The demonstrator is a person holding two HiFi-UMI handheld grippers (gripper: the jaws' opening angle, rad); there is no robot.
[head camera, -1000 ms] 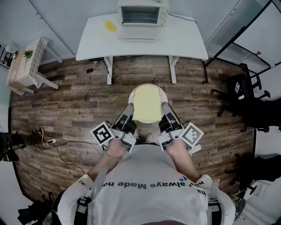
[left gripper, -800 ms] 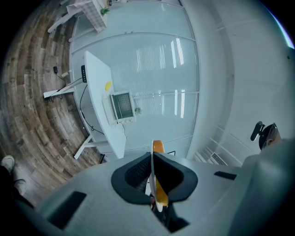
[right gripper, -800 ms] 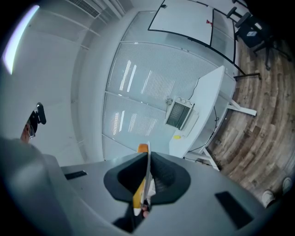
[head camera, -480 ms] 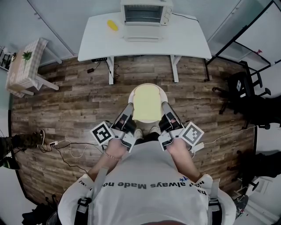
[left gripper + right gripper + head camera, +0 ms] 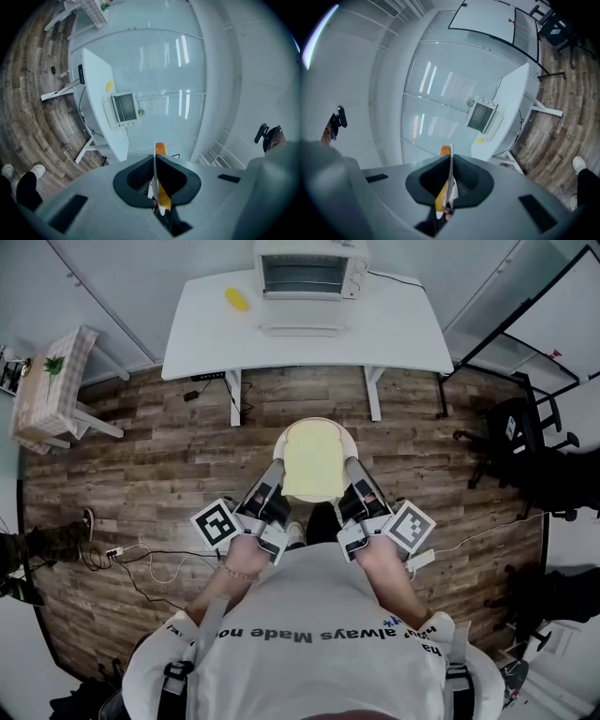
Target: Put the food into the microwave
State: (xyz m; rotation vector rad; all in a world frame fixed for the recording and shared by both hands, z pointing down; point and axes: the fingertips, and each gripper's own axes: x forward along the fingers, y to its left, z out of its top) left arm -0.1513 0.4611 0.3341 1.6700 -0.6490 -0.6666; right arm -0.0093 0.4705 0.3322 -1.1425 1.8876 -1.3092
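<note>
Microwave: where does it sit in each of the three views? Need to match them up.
Head view: microwave at top centre, at the back of the white table.
Left gripper view: microwave left of centre, above the plate rim clamped in the jaws.
Right gripper view: microwave right of centre, above the jaws.
Shared landmark: the white table, with a yellow item beside the microwave.

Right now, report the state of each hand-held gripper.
Left hand-held gripper: closed on the left rim of the plate.
Right hand-held gripper: closed on the plate's right rim.
</note>
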